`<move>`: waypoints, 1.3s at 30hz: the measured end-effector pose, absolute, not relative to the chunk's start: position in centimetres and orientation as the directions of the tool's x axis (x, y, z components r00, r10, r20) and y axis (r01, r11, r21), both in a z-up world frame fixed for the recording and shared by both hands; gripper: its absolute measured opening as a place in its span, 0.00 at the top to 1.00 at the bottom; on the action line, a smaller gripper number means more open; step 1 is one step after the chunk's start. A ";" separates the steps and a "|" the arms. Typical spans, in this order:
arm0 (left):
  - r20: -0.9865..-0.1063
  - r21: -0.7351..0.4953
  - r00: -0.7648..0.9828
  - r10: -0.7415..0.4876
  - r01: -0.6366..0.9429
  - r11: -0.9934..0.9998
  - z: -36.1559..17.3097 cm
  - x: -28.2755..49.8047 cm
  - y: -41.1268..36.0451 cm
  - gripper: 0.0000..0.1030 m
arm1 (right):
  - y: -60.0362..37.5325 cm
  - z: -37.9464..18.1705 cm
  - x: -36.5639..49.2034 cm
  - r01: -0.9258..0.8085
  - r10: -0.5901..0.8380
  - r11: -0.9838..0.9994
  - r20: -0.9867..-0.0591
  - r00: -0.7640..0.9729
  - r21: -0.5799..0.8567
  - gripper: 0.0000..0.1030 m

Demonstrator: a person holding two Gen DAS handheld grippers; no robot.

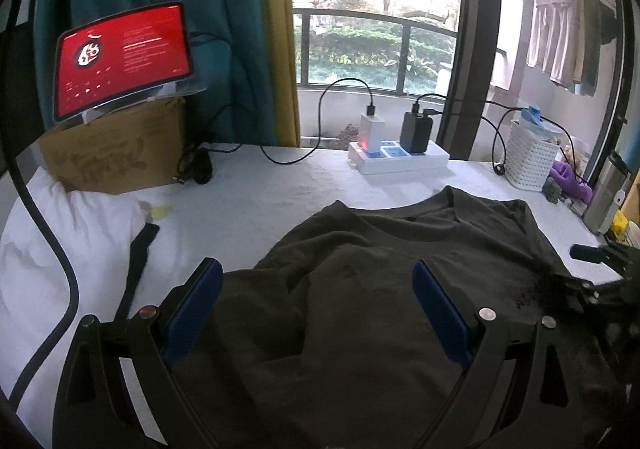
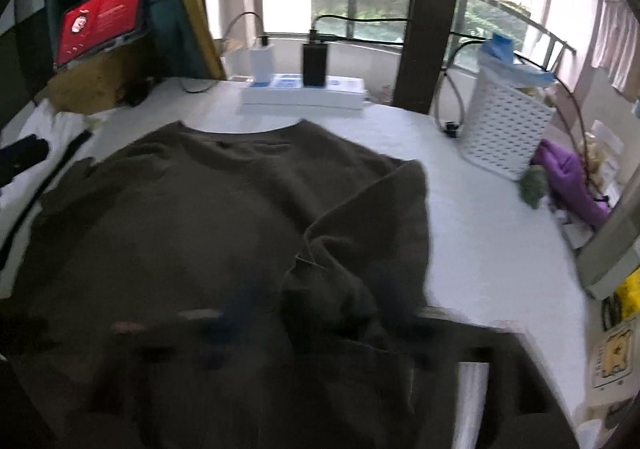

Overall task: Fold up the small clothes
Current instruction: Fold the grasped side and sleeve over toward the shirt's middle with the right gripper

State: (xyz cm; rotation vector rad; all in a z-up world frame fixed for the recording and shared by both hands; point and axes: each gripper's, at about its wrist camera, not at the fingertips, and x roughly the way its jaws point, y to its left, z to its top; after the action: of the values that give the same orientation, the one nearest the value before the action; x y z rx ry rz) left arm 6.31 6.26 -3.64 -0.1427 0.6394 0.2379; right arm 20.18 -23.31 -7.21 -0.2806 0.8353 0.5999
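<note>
A: Start at the left. What stands there?

B: A tablet (image 1: 122,57) with a red screen, propped on a cardboard box (image 1: 116,153). In front of the box lies white crumpled cloth (image 1: 76,245) with a black strap (image 1: 138,269) across it.

A: And the left tongs (image 1: 318,311)?

B: Spread wide, with the blue pads well apart. They hang over the near part of the shirt and grip nothing.

A: Where is the shirt itself?

B: The dark olive T-shirt (image 1: 372,249) lies on the white-covered worktop (image 1: 260,189), spread out in the middle, collar toward the window. In the right wrist view its right sleeve (image 2: 360,249) is folded in over the body, bunched and wrinkled.

A: Behind it?

B: A white power strip (image 1: 400,159) with a white charger and a black one plugged in, cables trailing off.

A: The right tongs (image 2: 320,329)?

B: Heavily blurred in their own view. The jaws stand apart over the folded sleeve, and no cloth is pinched between them.

A: Farther right?

B: A white perforated basket (image 2: 504,133), something purple (image 2: 568,177) beside it, and a steel bottle (image 1: 608,189) at the edge.
</note>
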 end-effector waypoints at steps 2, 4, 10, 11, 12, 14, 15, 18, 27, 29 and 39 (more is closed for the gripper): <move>-0.608 -0.059 0.773 0.182 -0.272 0.960 -3.8 6.2 6.7 0.08 | -23.7 -6.8 19.7 -0.600 0.389 0.800 -0.761 0.519 0.000 0.21; -0.611 -0.059 0.769 0.188 -0.281 0.958 -3.9 6.0 7.1 0.08 | -25.1 -6.1 19.8 -0.561 0.371 0.828 -0.750 0.547 0.000 0.21; -0.622 -0.063 0.756 0.203 -0.308 0.949 -4.3 5.7 8.2 0.08 | -28.3 -7.3 21.0 -0.483 0.344 0.873 -0.782 0.520 0.063 0.21; -0.625 -0.064 0.753 0.207 -0.314 0.947 -4.3 5.7 8.4 0.08 | -28.3 -7.7 20.9 -0.494 0.357 0.866 -0.786 0.505 0.075 0.21; -0.627 -0.064 0.750 0.211 -0.319 0.945 -4.3 5.6 8.5 0.08 | -28.0 -8.2 20.6 -0.507 0.360 0.858 -0.794 0.489 0.077 0.21; -0.629 -0.065 0.747 0.215 -0.326 0.943 -4.4 5.5 8.7 0.08 | -27.3 -8.8 20.0 -0.529 0.357 0.846 -0.808 0.468 0.068 0.21; -0.628 -0.064 0.747 0.217 -0.328 0.943 -4.3 5.4 8.7 0.08 | -27.1 -8.9 19.5 -0.544 0.370 0.836 -0.808 0.458 0.075 0.21; -0.627 -0.060 0.747 0.220 -0.328 0.943 -4.4 5.3 8.7 0.08 | -26.7 -9.2 18.3 -0.582 0.384 0.810 -0.812 0.439 0.068 0.33; -0.629 -0.062 0.750 0.203 -0.309 0.949 -4.3 4.9 8.1 0.08 | -26.4 -10.1 16.2 -0.610 0.339 0.792 -0.838 0.429 0.008 0.90; -0.626 -0.063 0.752 0.205 -0.311 0.948 -4.2 4.7 8.1 0.08 | -26.2 -10.2 15.3 -0.628 0.345 0.778 -0.841 0.416 0.008 0.91; -0.626 -0.062 0.744 0.233 -0.345 0.937 -4.2 3.1 9.2 0.08 | -24.6 -9.0 11.8 -0.664 0.377 0.747 -0.829 0.413 0.009 0.92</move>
State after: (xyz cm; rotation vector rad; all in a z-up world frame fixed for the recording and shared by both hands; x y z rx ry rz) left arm 3.11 9.25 -4.15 -0.1782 0.6594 0.3183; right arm 11.82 -24.57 -9.01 -0.3469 0.9358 0.6711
